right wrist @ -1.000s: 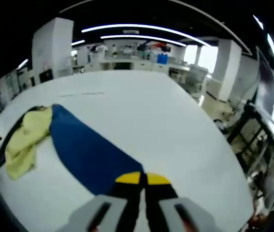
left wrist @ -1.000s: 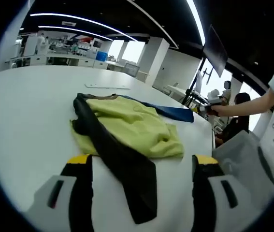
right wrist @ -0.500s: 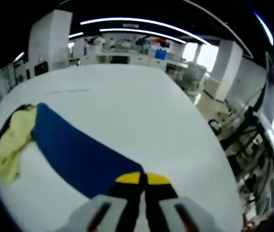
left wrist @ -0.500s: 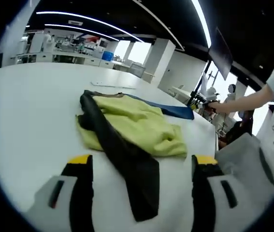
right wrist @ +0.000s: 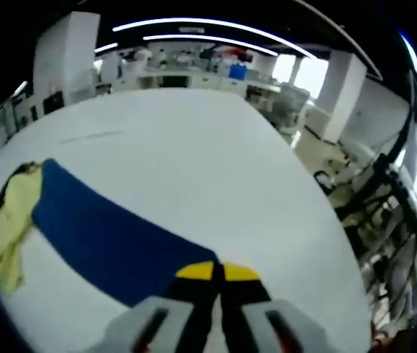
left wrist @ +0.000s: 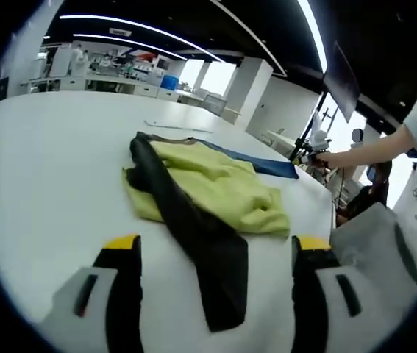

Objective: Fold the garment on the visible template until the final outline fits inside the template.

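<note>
Left gripper [left wrist: 214, 254]: jaws wide apart, holding nothing, straddling the near end of the black sleeve [left wrist: 201, 243]. Garment [left wrist: 219, 187], yellow-green with black trim, lies bunched on the white table [left wrist: 39, 162], partly over the blue template [left wrist: 263, 166]. Right gripper [right wrist: 218, 271]: jaws closed at the template's [right wrist: 112, 246] near corner; I judge it pinches the sheet.

Risks: pulling that corner could drag the template out from under the garment; the bunched cloth may fold crooked. The table edge runs close on the right; there is plenty of bare table on the left and beyond.
</note>
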Demonstrator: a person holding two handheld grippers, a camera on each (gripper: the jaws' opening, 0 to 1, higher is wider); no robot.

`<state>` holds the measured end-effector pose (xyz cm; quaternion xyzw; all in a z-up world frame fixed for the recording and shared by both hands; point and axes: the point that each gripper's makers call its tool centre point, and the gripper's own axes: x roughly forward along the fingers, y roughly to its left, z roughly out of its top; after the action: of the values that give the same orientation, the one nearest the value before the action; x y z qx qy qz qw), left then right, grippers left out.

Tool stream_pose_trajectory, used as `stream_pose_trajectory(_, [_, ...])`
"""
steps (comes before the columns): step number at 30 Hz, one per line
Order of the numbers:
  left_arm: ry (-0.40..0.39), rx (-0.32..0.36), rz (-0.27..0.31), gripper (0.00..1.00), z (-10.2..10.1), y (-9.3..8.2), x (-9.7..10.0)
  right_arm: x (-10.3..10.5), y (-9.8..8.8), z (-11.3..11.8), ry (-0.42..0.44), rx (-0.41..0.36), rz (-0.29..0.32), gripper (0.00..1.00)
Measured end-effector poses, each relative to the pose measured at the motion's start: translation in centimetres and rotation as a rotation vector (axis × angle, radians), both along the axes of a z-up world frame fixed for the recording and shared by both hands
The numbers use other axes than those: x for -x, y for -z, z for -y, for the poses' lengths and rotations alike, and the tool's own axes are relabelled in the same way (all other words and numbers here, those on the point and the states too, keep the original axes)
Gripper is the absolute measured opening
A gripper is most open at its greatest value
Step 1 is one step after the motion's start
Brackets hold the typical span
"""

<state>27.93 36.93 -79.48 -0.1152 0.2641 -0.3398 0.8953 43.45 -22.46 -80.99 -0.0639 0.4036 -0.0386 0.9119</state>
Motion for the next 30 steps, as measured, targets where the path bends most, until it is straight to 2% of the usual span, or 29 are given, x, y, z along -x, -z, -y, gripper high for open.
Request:
stream_pose_trajectory(4, [0.008,-0.003,-0.001,0.81,0.5,0.0,0.2,0.0,0.0,-0.1,-0.011,0.002,-0.003,0.0])
stream_pose_trajectory(9, [0.012,0.002,-0.001,0.81,0.3,0.2,0.1,0.2,-0.2,-0.3,-0.016,-0.042,0.012,0.0])
stream_pose_trajectory(12, [0.016,0.003,0.001,0.81,0.4,0.2,0.1,0.2,-0.5,-0.5,-0.033,-0.061,0.036,0.08])
stream_pose_trajectory(15, [0.019,0.007,0.004,0.81,0.4,0.1,0.1,1.1,-0.9,-1.2,-0.055,-0.069,0.036,0.13])
stream_pose_trajectory(18, [0.021,0.011,0.008,0.81,0.4,0.0,0.2,1.2,-1.4,-1.9,-0.078,-0.117,0.059,0.26])
stream_pose_trajectory(22, [0.024,0.016,0.016,0.81,0.4,-0.3,0.1,2.0,-2.0,-3.4,-0.122,-0.149,0.075,0.52])
stream_pose_trajectory(26, [0.027,0.021,0.025,0.81,0.4,-0.6,0.1,2.0,-2.3,-4.4,-0.162,-0.198,0.086,0.64])
stream_pose_trajectory(30, [0.038,0.022,0.037,0.81,0.4,-0.9,0.2,2.3,-3.1,-6.0,-0.22,-0.248,0.106,0.81])
